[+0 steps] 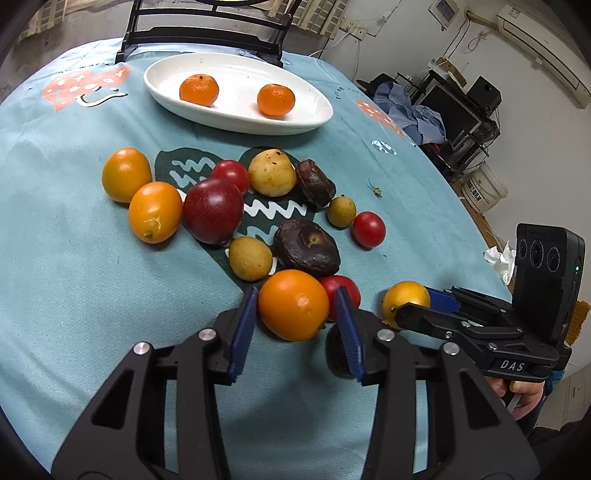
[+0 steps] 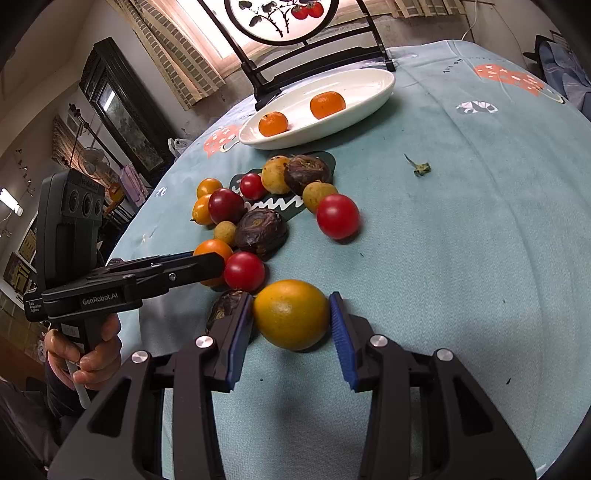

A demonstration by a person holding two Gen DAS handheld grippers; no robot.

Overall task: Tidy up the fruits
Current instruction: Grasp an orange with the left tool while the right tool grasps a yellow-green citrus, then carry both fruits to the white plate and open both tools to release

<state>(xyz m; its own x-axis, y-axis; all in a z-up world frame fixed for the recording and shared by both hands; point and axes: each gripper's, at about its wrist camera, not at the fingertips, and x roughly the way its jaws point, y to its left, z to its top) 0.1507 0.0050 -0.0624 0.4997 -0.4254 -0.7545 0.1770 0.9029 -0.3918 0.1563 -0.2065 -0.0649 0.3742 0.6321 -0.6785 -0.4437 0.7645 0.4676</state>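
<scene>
A white oval plate (image 1: 314,110) at the far side holds two tangerines (image 1: 198,89); it also shows in the right wrist view (image 2: 380,88). Mixed fruits lie in a cluster on the teal tablecloth. My left gripper (image 1: 295,319) is open, its blue pads either side of an orange tangerine (image 1: 293,304) on the cloth, with small gaps. My right gripper (image 2: 291,323) is open around a yellow-orange fruit (image 2: 291,319), the left pad close to touching. A dark passion fruit (image 2: 225,308) lies just left of it.
Red tomatoes (image 2: 337,216), kumquats (image 1: 155,212), a red plum (image 1: 213,210), yellow loquats (image 1: 271,171) and brown passion fruits (image 1: 306,247) crowd mid-table. A black chair (image 1: 207,33) stands behind the plate. A small green stem (image 2: 421,168) lies right. Table edge (image 1: 480,221) falls off right.
</scene>
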